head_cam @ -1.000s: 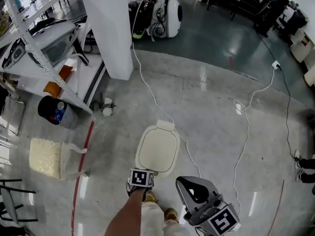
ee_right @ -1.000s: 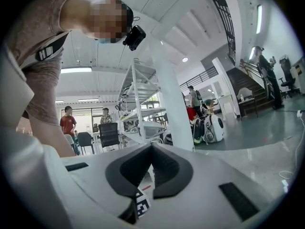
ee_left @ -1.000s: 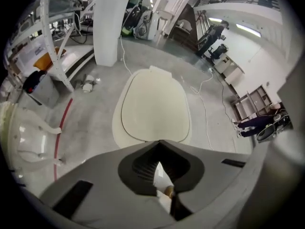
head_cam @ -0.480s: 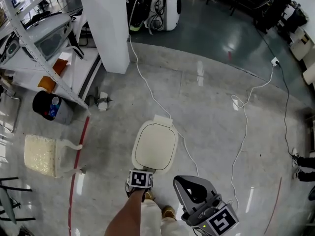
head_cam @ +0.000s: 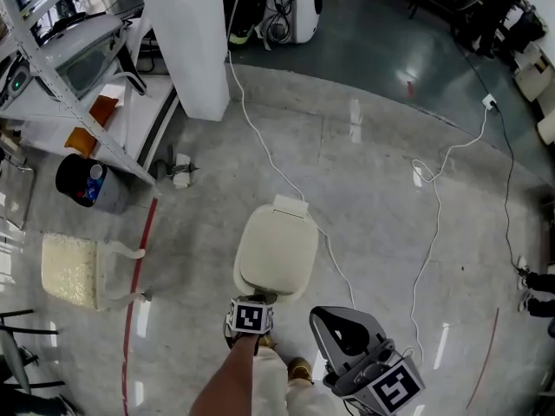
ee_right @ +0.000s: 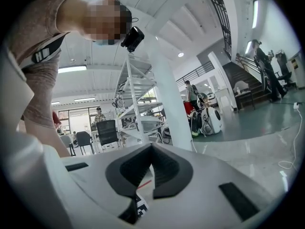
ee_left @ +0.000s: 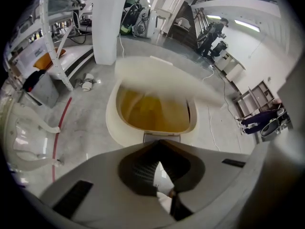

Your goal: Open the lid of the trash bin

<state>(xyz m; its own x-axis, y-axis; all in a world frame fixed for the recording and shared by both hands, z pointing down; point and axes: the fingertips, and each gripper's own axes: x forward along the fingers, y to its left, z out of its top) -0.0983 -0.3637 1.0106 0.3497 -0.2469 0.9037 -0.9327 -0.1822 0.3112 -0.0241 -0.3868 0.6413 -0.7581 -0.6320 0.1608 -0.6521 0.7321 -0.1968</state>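
Observation:
The cream trash bin (head_cam: 276, 254) stands on the floor in front of my feet. In the left gripper view its lid (ee_left: 167, 78) is tilted up off the rim, hinged at the far side, and a yellow liner (ee_left: 152, 111) shows inside. My left gripper (head_cam: 263, 300) is shut and sits at the bin's near edge, its tips (ee_left: 158, 146) just over the small front tab (ee_left: 162, 137); I cannot tell whether they touch it. My right gripper (head_cam: 341, 334) hangs shut and empty at the lower right, clear of the bin. It (ee_right: 151, 150) points level across the room.
A white cable (head_cam: 286, 185) runs past the bin's right side toward a white pillar (head_cam: 186, 42). A metal shelf rack (head_cam: 78, 68), a black bucket (head_cam: 82, 185), a cream cushion (head_cam: 74, 271) and a red floor line (head_cam: 139, 276) lie to the left.
The lid has lifted from flat on the bin to tilted up. The left gripper stayed at the bin's near edge; the right gripper barely moved.

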